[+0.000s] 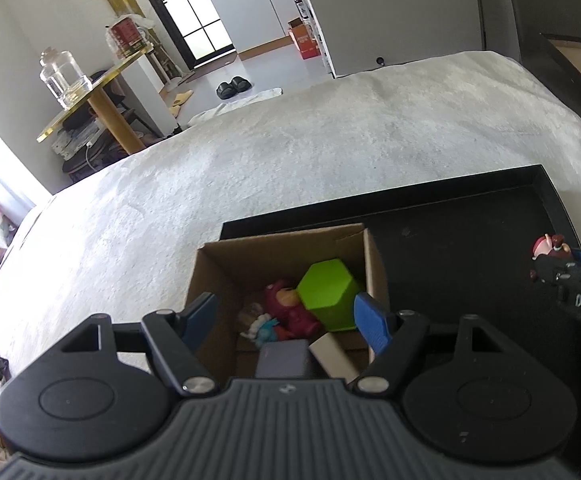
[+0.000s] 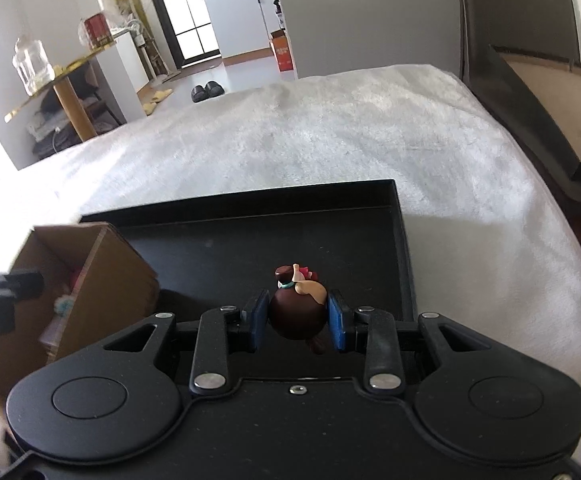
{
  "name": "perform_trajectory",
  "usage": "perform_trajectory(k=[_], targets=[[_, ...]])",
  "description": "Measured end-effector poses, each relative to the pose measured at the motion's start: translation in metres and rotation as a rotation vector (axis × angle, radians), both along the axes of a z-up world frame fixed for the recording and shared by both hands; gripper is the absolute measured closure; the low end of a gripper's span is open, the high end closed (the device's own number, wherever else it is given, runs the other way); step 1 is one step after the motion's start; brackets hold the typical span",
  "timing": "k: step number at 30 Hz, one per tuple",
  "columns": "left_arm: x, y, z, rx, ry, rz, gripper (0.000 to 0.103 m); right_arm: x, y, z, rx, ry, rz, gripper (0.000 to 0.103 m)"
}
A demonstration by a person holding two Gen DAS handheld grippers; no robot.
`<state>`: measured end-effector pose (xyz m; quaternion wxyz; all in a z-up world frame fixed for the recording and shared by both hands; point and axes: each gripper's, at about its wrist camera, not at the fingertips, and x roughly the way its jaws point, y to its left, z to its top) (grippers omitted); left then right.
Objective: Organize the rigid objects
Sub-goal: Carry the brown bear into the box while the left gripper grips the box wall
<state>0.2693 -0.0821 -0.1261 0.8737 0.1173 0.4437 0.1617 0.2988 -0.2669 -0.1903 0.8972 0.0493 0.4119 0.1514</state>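
Observation:
My left gripper (image 1: 286, 320) is open and empty above a cardboard box (image 1: 210, 276). The box holds a green hexagonal block (image 1: 328, 290), a red figurine (image 1: 290, 312), a beige block (image 1: 336, 358), a grey-purple block (image 1: 284, 360) and a small blue-white toy (image 1: 264, 328). My right gripper (image 2: 297, 316) is shut on a brown-haired figurine (image 2: 298, 308) and holds it over the black tray (image 2: 370, 204). That gripper and figurine (image 1: 550, 246) also show at the right edge of the left wrist view. The box (image 2: 122, 276) stands at the tray's left end.
The tray (image 1: 490, 184) and box rest on a white plush blanket (image 1: 290, 152) covering a bed. A gold side table (image 1: 90, 92) with a glass jar stands at far left. A dark headboard (image 2: 530, 128) runs along the right.

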Motion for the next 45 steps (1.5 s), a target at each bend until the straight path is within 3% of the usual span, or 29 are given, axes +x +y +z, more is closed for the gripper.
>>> perform_trajectory(k=[12,28,39,42,45], targets=[[-0.026,0.039,0.013,-0.052,-0.035,0.043,0.028,-0.020,0.038,0.027,-0.042,-0.046,0.045,0.072],[-0.053,0.113,0.003,-0.139,-0.046,0.150,0.028,-0.038,0.104,0.042,-0.091,-0.073,0.132,0.072],[-0.065,0.152,-0.017,-0.282,-0.054,0.164,0.029,-0.045,0.158,0.043,-0.149,-0.086,0.193,0.072],[-0.067,0.157,-0.022,-0.322,-0.057,0.155,0.034,-0.046,0.172,0.042,-0.159,-0.081,0.205,0.071],[-0.069,0.163,-0.027,-0.366,-0.058,0.147,0.049,-0.047,0.185,0.041,-0.172,-0.081,0.221,0.071]])
